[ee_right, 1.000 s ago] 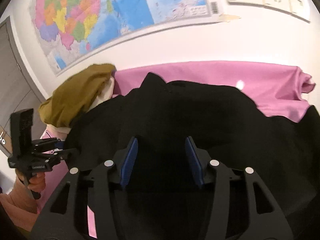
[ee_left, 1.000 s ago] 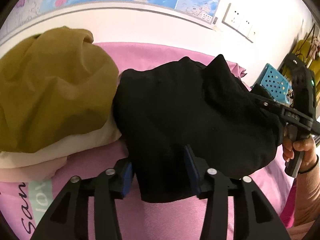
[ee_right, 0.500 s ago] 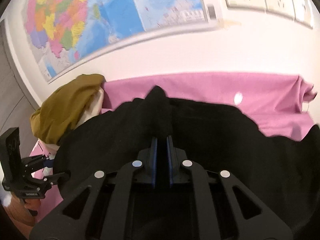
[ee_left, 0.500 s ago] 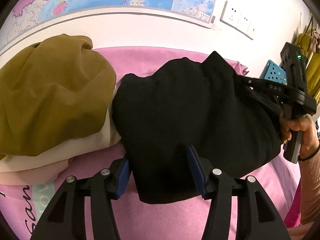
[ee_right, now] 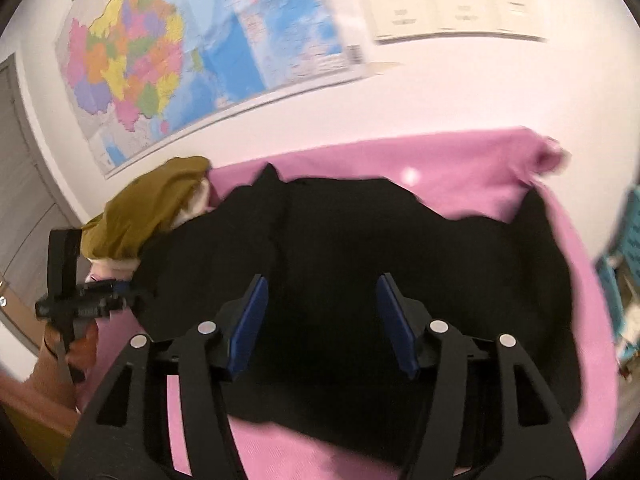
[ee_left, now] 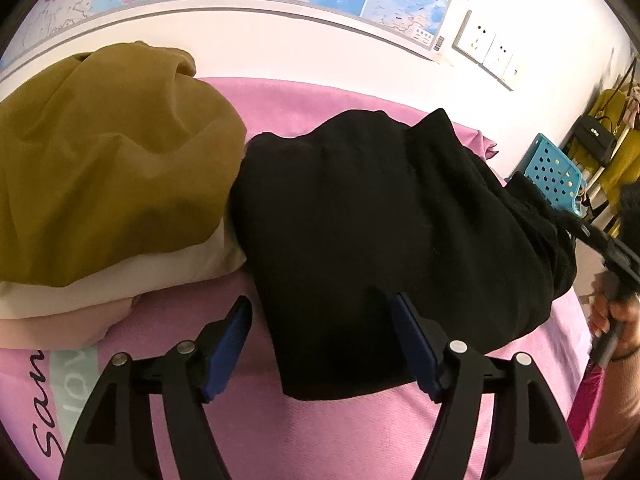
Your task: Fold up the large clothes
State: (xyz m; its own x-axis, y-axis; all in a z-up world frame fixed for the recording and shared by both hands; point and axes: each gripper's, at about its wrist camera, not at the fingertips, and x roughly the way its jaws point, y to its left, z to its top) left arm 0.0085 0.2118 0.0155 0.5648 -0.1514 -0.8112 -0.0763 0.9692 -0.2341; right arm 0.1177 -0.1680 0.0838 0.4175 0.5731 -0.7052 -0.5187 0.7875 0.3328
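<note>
Black garment lies folded on the pink bed cover. Right gripper, pinched shut half a second ago, now has jaws opening, clear of the cloth beneath. Left gripper jaws widen too, the hem between them unpinched. Fold released; next fold pending.

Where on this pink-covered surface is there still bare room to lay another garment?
Bare pink cover shows along the near edge in front of the black garment, and in a strip between that garment and the wall. The left side is crowded: the mustard garment sits on a pale stack that meets the black garment's edge.
</note>
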